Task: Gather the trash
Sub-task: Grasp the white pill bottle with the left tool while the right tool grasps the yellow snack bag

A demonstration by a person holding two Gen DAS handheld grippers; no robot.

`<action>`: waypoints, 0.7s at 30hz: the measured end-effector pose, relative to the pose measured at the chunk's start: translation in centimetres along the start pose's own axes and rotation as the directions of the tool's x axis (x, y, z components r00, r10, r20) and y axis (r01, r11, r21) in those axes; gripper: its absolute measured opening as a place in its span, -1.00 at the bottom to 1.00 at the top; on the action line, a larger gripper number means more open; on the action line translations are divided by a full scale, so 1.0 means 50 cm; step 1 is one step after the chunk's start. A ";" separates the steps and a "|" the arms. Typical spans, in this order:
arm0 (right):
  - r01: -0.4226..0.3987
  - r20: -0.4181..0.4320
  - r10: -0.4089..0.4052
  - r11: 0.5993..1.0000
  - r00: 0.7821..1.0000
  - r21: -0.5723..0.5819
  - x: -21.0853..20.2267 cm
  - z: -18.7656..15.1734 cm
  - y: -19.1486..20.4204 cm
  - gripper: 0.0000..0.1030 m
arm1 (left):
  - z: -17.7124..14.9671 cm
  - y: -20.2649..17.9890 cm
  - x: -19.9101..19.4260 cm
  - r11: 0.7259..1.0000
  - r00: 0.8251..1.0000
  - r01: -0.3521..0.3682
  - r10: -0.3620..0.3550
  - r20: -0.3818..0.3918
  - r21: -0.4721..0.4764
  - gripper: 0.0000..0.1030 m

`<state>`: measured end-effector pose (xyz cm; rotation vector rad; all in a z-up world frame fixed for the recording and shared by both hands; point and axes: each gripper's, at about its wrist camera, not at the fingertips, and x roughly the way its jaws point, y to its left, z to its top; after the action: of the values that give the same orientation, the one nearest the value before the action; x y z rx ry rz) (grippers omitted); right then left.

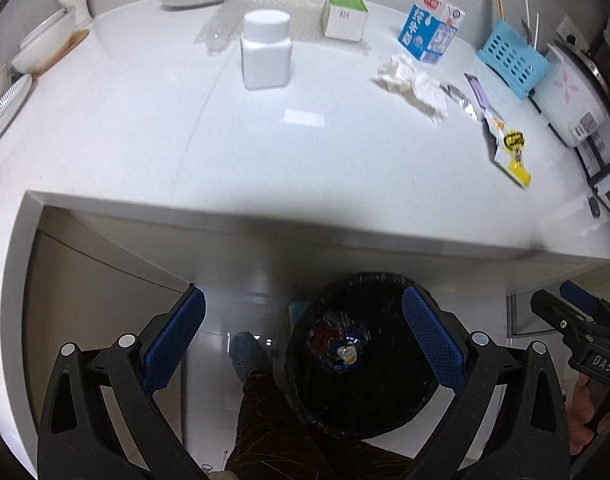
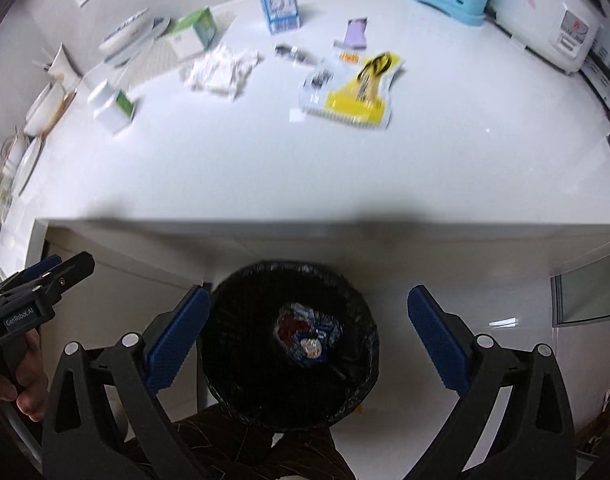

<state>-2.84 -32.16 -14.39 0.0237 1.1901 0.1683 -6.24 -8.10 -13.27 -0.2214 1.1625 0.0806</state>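
Trash waited up on the white counter [image 2: 265, 168], past our round black bin [image 2: 289, 344]. Both the left tongs [image 1: 305, 336] and the right tongs [image 2: 309, 332] were spread wide, holding nothing. The flat yellow wrapper [image 2: 361, 92] lay ahead of the right tongs, pointing away from us, so we judged that hand nearer.

Right hand-held gripper [image 2: 307, 320] gapes — over bin [image 2: 245, 408] (wrapper [image 2: 305, 336] inside).

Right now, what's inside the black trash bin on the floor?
One crumpled wrapper, red, blue and shiny, lies at the bottom of the trash bin. The black bag lining is dark, so anything beneath the wrapper is hidden.
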 end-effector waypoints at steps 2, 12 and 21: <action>0.009 0.013 -0.009 1.000 1.000 0.006 -0.012 0.020 0.000 0.85 | 0.018 0.004 -0.004 1.000 1.000 -0.005 0.005 0.009 0.001 0.88; 0.010 0.035 -0.011 0.998 0.999 0.055 -0.019 0.109 -0.008 0.85 | 0.121 0.024 -0.020 1.000 0.999 -0.003 0.003 0.036 0.000 0.88; 0.046 0.018 -0.048 0.995 0.999 0.084 0.009 0.195 -0.011 0.85 | 0.201 0.058 0.007 1.000 1.000 -0.005 0.005 0.023 -0.007 0.86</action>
<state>6.39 -31.93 -11.22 0.0708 1.1761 0.0762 2.43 -3.13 -10.17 -0.2228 1.1402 0.0913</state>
